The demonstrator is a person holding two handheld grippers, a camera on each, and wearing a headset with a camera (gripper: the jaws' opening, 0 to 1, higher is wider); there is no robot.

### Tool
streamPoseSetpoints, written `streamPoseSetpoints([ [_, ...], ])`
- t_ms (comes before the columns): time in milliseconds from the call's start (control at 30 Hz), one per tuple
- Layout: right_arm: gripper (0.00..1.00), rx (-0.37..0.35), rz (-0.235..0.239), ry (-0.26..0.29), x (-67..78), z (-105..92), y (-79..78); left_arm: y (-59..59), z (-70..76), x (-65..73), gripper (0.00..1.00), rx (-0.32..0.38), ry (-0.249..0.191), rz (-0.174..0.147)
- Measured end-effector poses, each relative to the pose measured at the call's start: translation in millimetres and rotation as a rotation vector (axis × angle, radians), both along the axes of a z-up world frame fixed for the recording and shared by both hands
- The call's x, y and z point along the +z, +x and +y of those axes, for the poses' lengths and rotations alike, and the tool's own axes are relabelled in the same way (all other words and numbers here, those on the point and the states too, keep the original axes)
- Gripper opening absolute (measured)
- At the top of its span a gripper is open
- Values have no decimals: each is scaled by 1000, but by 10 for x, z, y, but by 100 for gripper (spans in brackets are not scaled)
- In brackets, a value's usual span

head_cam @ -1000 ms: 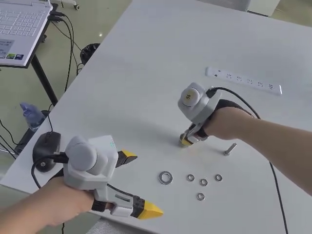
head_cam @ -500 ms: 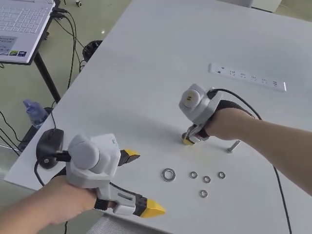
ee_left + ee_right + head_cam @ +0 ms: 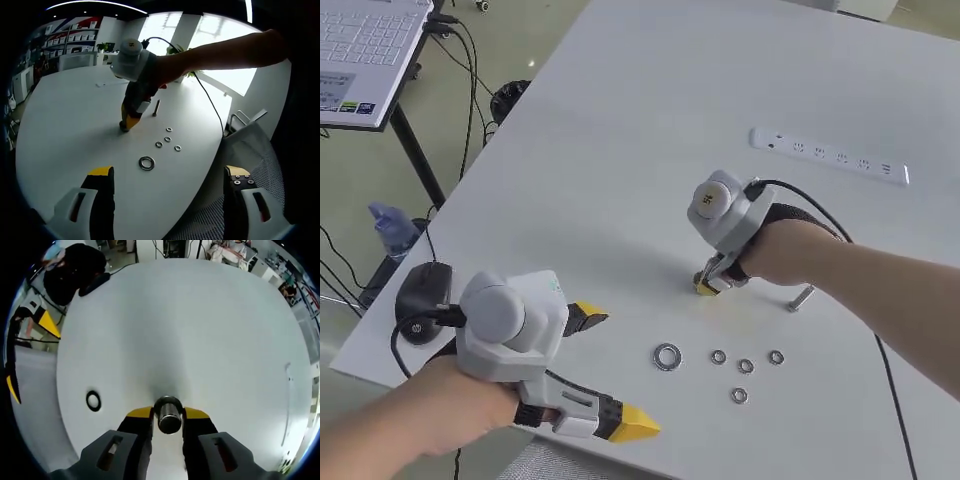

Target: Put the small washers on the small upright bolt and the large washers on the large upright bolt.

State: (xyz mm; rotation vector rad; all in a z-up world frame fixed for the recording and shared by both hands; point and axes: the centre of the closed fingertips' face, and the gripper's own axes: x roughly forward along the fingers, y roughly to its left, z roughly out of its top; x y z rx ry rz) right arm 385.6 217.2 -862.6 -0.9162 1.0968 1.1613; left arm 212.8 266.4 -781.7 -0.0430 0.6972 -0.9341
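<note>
right gripper (image 3: 708, 285): fingers clamped on the large bolt (image 3: 169, 416), roughly upright on the table (image 3: 620, 150) | left gripper (image 3: 620, 372): fingers spread, holding nothing | large washer (image 3: 667, 356): flat, dead ahead of the left fingers (obvious pick for that hand imo)

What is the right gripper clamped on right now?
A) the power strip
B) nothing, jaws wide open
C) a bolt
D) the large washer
C: in the right gripper view the right gripper has its yellow-tipped jaws closed on both sides of a metal bolt, seen end-on, while the large washer lies free on the table.
</note>
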Motion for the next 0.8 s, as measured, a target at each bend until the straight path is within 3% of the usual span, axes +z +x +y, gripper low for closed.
streamPoseSetpoints([
  [633,25,14,5,3,45,5,-95,-39,-29,-16,89,-14,4,10],
  [800,31,14,14,15,59,22,-133,-43,-31,-15,89,-15,4,10],
])
